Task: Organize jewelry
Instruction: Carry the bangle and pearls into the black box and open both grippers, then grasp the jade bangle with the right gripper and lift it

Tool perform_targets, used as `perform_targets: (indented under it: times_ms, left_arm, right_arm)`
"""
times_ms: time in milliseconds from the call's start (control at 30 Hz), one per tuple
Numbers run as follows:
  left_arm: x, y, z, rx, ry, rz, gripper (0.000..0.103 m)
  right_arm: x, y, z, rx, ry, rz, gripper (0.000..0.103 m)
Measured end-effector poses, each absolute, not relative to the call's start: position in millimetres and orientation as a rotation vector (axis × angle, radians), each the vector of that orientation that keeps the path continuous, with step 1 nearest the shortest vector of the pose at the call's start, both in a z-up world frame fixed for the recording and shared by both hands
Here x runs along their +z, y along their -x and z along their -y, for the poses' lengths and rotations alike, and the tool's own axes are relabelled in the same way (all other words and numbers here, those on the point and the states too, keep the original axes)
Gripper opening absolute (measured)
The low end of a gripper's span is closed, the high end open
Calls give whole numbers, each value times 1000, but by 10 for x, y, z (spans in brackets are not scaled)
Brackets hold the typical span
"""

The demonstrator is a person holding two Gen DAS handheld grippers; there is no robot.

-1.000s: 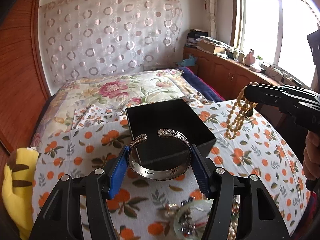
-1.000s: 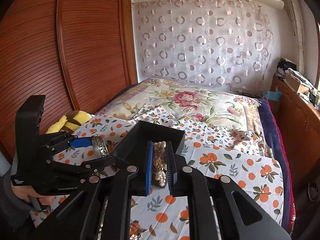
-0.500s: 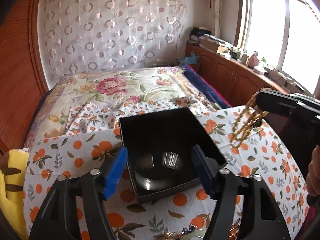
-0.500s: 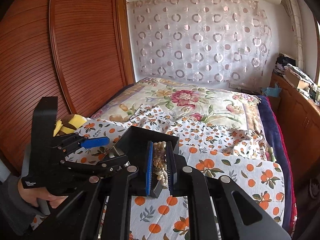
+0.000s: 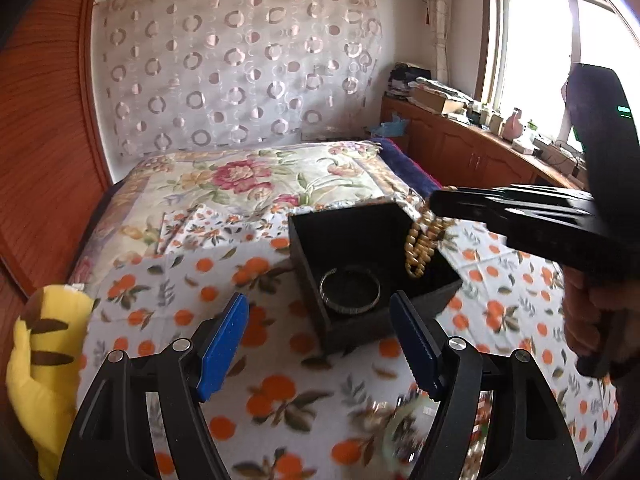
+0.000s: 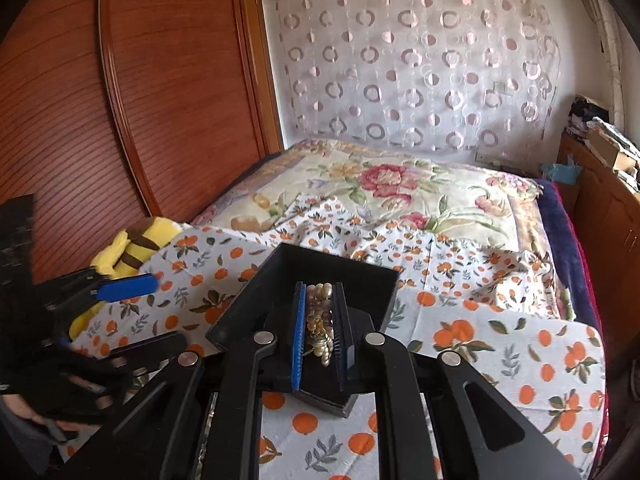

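Left wrist view: left gripper (image 5: 318,346) spread apart, empty, near the black box (image 5: 312,256).
Silver bangle (image 5: 350,290): flat inside the box.
Right gripper (image 6: 320,334): clamped on the bead necklace (image 6: 319,320), dangling over the box's far right side.
Handling: beads likely light, limp, swingy; pinch several strands. Bangle stiff, slippery.
Surface: soft orange-print bedspread (image 5: 256,364), uneven.
Room: bedroom, window right, wooden wardrobe (image 6: 120,92) left.

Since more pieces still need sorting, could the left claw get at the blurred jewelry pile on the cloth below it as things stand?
Probably yes. The left claw is open and holds nothing, and the jewelry pile lies on the orange-print cloth just below its right finger. The right claw, shut on the bead strand, hangs over the black box, well aside.
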State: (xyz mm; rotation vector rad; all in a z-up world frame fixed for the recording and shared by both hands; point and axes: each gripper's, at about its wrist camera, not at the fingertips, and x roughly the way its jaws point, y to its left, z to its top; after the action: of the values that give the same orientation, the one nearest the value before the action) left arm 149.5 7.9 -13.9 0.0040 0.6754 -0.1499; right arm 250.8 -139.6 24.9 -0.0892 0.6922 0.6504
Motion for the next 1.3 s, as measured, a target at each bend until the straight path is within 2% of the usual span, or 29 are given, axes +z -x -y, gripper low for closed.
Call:
perform_targets:
  times_ms: [167,233,267,300,567,867,1300]
  left_arm:
    - [-254,-1291,-118,-147,-13,-687,70]
    - [-304,-1219,-103,-159,-12,-693,70]
    - [-331,-1184,-98,-164,-9,-697,71]
    - [-363,-1137,-91,-169,-6,-703,71]
    - [-526,-835,-62,-183,2,-730,72]
    - [-524,-608,-52,-157,4,-723,81]
    - [-624,-426,-52,-142,4,-753,81]
  right_arm:
    - [81,-2516,1285,633,104,-726,19]
    - [71,-2488,1282,631,108,-724,28]
    - [75,-2472,1289,630,110,-722,37]
    - [89,-2431,1307,629,111,-714,38]
    - [152,-1898,1515,623,131,-667,38]
    - [195,-1411,1757,581,67,-629,38]
    - [-6,-1159,1765,589,101,-641,39]
